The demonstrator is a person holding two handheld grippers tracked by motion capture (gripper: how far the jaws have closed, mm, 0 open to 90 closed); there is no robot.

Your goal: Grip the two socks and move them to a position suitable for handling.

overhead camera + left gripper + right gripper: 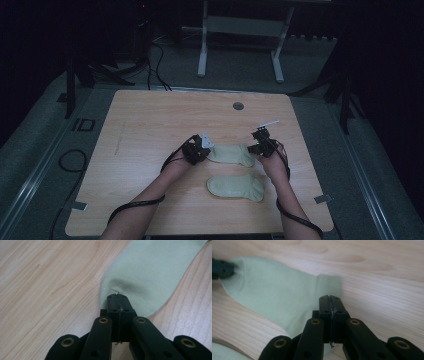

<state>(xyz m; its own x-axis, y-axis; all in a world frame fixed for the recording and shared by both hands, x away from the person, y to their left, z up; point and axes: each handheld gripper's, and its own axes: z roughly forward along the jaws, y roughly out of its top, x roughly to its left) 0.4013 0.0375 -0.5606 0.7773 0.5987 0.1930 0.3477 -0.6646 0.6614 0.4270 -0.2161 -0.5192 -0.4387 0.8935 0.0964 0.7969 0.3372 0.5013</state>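
A: Where do we stand, left to right?

B: Our left gripper (198, 148) is pinched tight on the far sock (232, 154) at its left end; in the left gripper view the jaws meet with no gap, a fold of the pale green cloth (150, 272) caught at their tips. Our right gripper (262, 145) is likewise closed on the sock's right end, and the right gripper view shows the cloth (274, 295) nipped between the jaws.

A: So how does the sock lie from us?

B: Its long axis runs 9 to 3 o'clock on the table (150, 125), stretched flat between the two grippers. From the left one the sock goes off toward 3; from the right one it goes off toward 9. Neither hand is nearer, since each already has an end.

A: And the other sock?

B: The near sock (236, 187) lies on the same 9-to-3 line, just toward 6 o'clock of the held one, close but apart from it.

A: Then what does the next move turn on?

B: We judge it's that parallel: carry the held sock straight toward 6 and it would land on its mate, if we keep both ends level.
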